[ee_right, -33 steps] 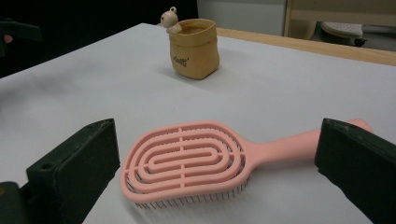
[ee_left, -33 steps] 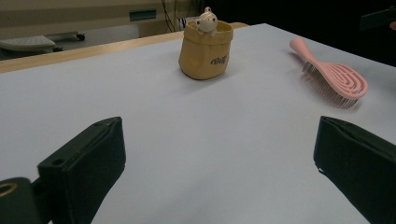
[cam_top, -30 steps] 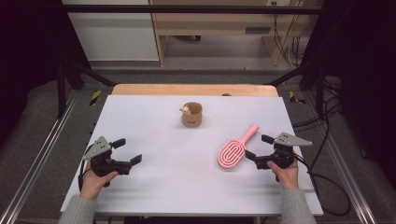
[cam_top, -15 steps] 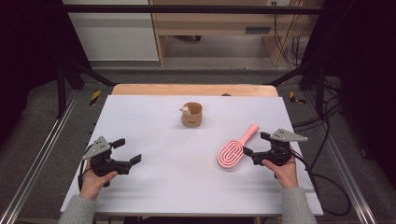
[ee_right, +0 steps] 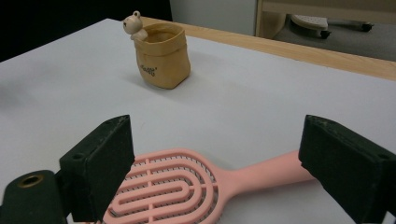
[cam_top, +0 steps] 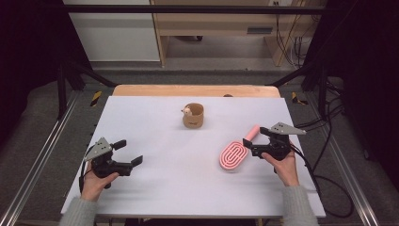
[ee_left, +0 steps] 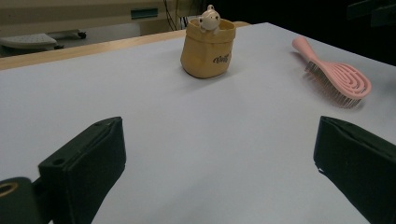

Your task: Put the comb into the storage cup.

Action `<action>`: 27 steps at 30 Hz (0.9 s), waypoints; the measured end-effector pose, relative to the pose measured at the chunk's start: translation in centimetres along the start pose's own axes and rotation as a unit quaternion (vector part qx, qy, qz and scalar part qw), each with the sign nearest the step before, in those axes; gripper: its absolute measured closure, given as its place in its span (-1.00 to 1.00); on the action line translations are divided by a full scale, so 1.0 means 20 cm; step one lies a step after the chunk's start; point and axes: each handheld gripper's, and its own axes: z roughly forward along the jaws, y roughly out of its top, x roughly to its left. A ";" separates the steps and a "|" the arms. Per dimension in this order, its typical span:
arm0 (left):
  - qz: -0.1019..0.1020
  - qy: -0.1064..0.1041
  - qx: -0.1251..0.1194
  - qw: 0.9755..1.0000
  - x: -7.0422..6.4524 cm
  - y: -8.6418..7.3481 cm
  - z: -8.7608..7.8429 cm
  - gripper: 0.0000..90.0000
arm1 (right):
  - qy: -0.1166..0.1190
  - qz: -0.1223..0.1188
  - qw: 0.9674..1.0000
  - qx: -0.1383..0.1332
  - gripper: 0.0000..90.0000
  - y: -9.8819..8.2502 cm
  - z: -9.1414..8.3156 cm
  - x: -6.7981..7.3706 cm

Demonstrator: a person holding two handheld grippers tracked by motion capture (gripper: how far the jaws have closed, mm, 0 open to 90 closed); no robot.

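My right claw (cam_top: 251, 146) hangs wide over the pink brush (ee_right: 187, 189), its neck between my jaws: approach done, I judge. Next: lower, close. My left claw (cam_top: 131, 153) rests wide on the worktop (cam_top: 155, 122).

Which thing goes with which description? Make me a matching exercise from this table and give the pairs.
Things:
1. brush
2. pouch
3. left gripper
4. right gripper

Descriptions:
a. tan, upright, small bear figure at its rim
b. open, over bare table, far from both objects
c. pink, lying flat, handle pointing away from the person
d. open, jaws straddling the brush

Pairs: 1-c, 2-a, 3-b, 4-d
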 end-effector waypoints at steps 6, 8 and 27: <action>0.002 0.001 0.002 1.000 0.00 0.00 0.00 -0.94 | -0.012 -0.005 1.000 0.012 -0.65 0.02 0.05 0.00; 0.001 0.001 0.001 1.000 0.00 0.00 0.00 -0.94 | -0.016 -0.008 1.000 0.018 -0.60 0.03 0.07 0.00; 0.000 0.003 0.002 1.000 0.00 -0.01 0.01 -0.94 | -0.044 -0.026 0.997 0.060 -0.22 0.07 0.22 -0.04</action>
